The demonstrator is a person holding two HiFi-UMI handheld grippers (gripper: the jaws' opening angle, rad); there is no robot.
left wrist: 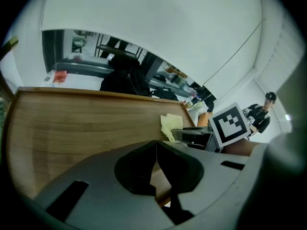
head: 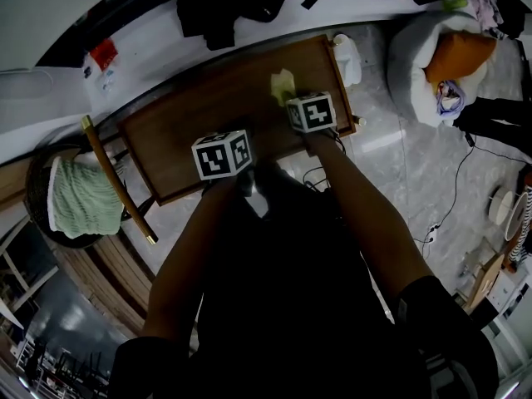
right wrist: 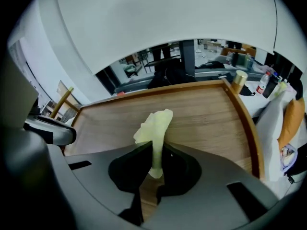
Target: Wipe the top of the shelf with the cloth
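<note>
The wooden shelf top (head: 208, 110) lies in front of me, with raised edges (right wrist: 244, 114). My right gripper (right wrist: 156, 150) is shut on a pale yellow cloth (right wrist: 154, 126), which sticks up between its jaws above the right half of the top. In the head view the cloth (head: 282, 86) shows just beyond the right gripper's marker cube (head: 311, 112). My left gripper (left wrist: 156, 150) is shut with nothing between its jaws, and hangs over the near edge of the top (left wrist: 81, 128). From there I see the cloth (left wrist: 169, 126) to its right.
A round stool with a green ribbed cloth (head: 79, 199) stands at the left, next to a wooden pole (head: 116, 177). Dark clothes (head: 229, 7) lie on the white ledge behind the shelf. A white beanbag with an orange cushion (head: 449, 52) sits at the right, cables on the floor.
</note>
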